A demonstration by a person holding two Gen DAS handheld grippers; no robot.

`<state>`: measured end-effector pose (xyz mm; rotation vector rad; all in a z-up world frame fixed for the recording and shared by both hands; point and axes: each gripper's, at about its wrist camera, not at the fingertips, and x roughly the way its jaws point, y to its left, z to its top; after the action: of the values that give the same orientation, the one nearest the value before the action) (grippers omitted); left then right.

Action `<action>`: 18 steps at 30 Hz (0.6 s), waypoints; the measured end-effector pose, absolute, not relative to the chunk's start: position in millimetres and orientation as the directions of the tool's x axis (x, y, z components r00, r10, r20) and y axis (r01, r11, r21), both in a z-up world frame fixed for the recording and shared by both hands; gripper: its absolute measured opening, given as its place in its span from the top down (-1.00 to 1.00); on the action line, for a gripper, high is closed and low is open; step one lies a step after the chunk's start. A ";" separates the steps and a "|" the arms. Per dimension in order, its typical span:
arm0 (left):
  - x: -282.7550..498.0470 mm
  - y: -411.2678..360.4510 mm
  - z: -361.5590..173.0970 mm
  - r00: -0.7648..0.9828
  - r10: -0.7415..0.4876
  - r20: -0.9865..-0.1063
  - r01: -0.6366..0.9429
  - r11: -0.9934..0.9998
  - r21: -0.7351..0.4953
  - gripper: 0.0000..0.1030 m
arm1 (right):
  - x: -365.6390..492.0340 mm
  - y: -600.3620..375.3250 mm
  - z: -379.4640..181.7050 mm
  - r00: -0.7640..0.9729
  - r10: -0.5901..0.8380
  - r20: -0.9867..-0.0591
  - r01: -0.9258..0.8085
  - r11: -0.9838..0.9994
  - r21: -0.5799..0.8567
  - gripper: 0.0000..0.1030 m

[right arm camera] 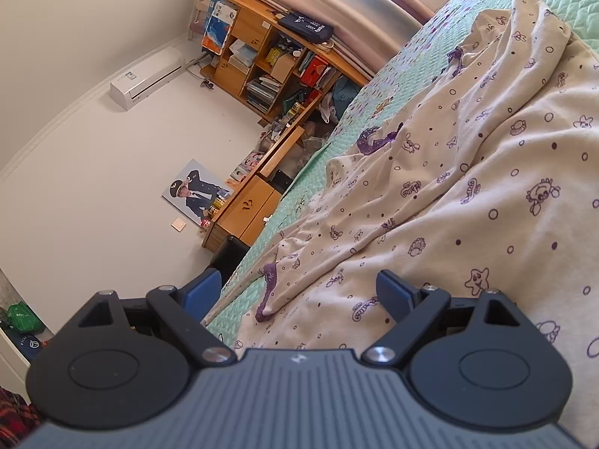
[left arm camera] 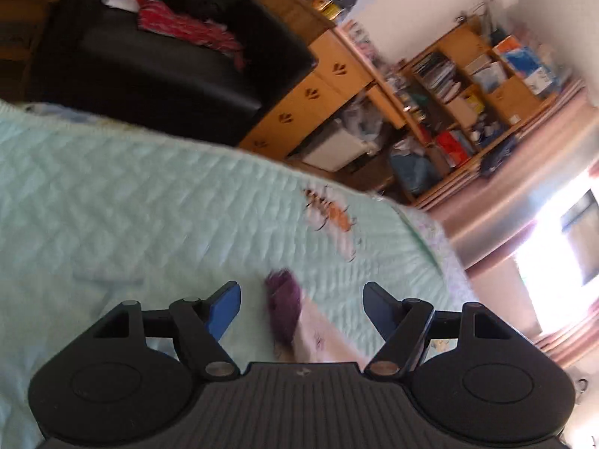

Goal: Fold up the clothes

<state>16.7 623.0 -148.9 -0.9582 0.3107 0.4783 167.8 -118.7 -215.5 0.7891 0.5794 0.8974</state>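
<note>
A cream garment (right arm camera: pixel 468 172) with purple sea-creature prints and purple cuffs lies crumpled on the mint quilted bedspread (right arm camera: pixel 310 164). My right gripper (right arm camera: pixel 299 292) is open, low over the garment's near edge, with a purple-trimmed cuff (right arm camera: pixel 267 292) between the fingers. My left gripper (left arm camera: pixel 301 307) is open above the bedspread (left arm camera: pixel 131 205). A purple cuff (left arm camera: pixel 284 303) and a strip of cream cloth (left arm camera: pixel 318 333) lie between its fingers; the view is blurred.
A black leather chair (left arm camera: pixel 168 63) with red clothes stands beyond the bed. A wooden desk and shelves (left arm camera: pixel 449 86) full of books line the wall, also in the right wrist view (right arm camera: pixel 269 60). A curved headboard (right arm camera: pixel 318 11) borders the bed.
</note>
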 end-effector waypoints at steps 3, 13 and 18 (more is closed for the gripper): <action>22.9 632.6 -149.1 0.890 0.195 -0.411 -0.450 0.516 -0.729 -0.45 | 167.8 -118.8 -215.3 0.508 0.853 -0.117 -0.459 0.383 0.802 -0.75; 43.4 629.8 -138.4 0.879 0.173 -0.443 -0.448 0.615 -0.648 -0.43 | 168.7 -118.8 -214.6 0.508 0.853 -0.120 -0.459 0.386 0.800 -0.75; 60.7 631.0 -138.2 0.841 0.138 -0.522 -0.471 0.661 -0.584 0.99 | 168.9 -119.2 -213.7 0.508 0.853 -0.124 -0.460 0.390 0.798 -0.75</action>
<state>60.7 631.0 -138.2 -0.7788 0.4634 0.3589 168.9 -119.2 -213.7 0.7827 0.5821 0.8961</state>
